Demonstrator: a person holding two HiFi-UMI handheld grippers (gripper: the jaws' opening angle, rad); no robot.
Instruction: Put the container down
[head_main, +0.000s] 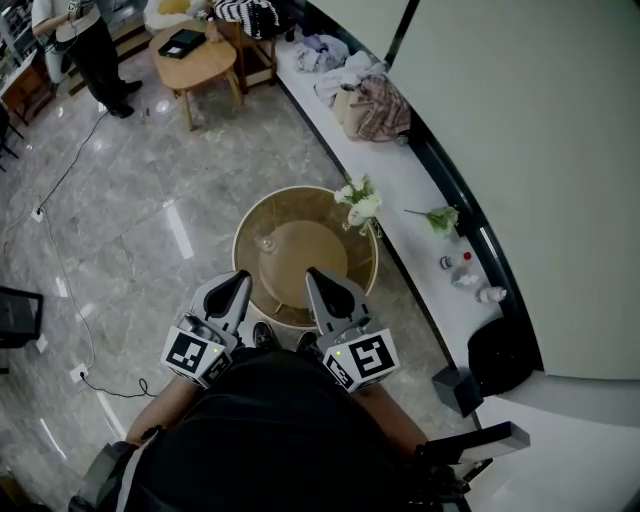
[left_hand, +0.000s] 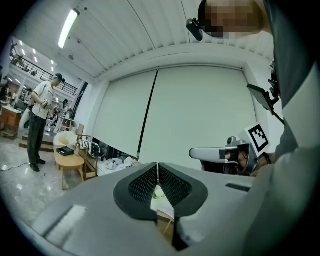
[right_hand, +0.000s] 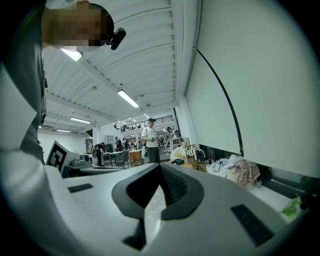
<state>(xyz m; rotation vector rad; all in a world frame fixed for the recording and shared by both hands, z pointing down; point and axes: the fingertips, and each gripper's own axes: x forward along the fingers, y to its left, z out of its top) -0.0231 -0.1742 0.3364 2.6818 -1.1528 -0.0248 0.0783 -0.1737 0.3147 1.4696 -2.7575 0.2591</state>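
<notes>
Both grippers are held level close to my body, over the near edge of a round tan table (head_main: 256, 213). My left gripper (head_main: 240, 276) is shut with nothing between its pads (left_hand: 157, 165). Next to it my right gripper (head_main: 311, 272) also has its jaws together at the tips, and nothing is held (right_hand: 160, 167). A small clear glass container (head_main: 267, 243) stands on the table's left part, apart from both grippers. White flowers (head_main: 360, 205) in a vase sit at the table's far right rim. The right gripper (left_hand: 199, 153) also shows from the side in the left gripper view.
A white ledge (head_main: 420, 200) runs along the blind on the right, bearing bundled clothes (head_main: 373, 105), a green sprig (head_main: 440, 216) and small bottles (head_main: 465, 272). A black bag (head_main: 500, 355) lies near me. A wooden side table (head_main: 197, 62) and a standing person (head_main: 88, 45) are far back left.
</notes>
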